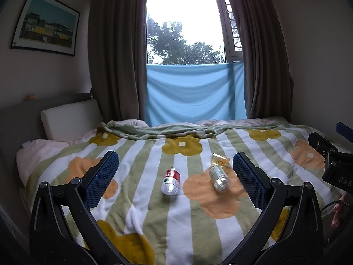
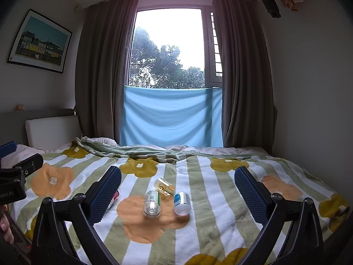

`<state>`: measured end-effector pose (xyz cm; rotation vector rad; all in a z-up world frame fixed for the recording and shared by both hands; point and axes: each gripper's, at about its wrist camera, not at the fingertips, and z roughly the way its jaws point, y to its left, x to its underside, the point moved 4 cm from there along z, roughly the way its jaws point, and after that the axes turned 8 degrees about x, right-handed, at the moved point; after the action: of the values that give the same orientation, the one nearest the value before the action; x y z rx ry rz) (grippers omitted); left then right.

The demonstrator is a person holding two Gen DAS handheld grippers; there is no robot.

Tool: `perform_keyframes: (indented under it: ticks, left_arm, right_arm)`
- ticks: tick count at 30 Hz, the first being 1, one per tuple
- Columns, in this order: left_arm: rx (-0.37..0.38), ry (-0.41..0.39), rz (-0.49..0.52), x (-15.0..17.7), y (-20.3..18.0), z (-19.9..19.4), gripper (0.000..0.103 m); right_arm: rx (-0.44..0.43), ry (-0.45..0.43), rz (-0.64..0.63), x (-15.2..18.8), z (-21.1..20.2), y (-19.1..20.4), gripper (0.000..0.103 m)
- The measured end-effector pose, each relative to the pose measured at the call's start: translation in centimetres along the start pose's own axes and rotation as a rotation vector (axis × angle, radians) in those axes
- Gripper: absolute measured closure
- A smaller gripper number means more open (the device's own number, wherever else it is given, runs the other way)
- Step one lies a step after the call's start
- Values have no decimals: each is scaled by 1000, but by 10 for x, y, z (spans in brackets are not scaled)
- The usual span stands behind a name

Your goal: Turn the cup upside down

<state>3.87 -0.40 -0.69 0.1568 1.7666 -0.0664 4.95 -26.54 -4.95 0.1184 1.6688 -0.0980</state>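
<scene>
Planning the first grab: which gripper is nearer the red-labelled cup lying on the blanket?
Left, probably. The red-labelled cup lies centred ahead of the open left gripper; for the right gripper it sits far left, half hidden behind a finger.

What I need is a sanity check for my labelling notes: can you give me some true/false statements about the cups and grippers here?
1. The left gripper and right gripper are both open and hold nothing. True.
2. The red-labelled cup stands upright. False: it lies on its side on the blanket.
3. The amber cup lies just beyond the green-labelled cup. True.
4. The curtains are drawn shut across the window. False: they are parted, and a blue cloth covers the lower part.
</scene>
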Motion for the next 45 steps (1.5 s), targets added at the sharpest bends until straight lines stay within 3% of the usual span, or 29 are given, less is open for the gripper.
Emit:
perform_keyframes:
  ticks: [45]
  left_arm:
    - [21,-6,-4,-6,-3,-10,0]
  right_arm:
    - [-1,-3,-3,-1,1,0,0]
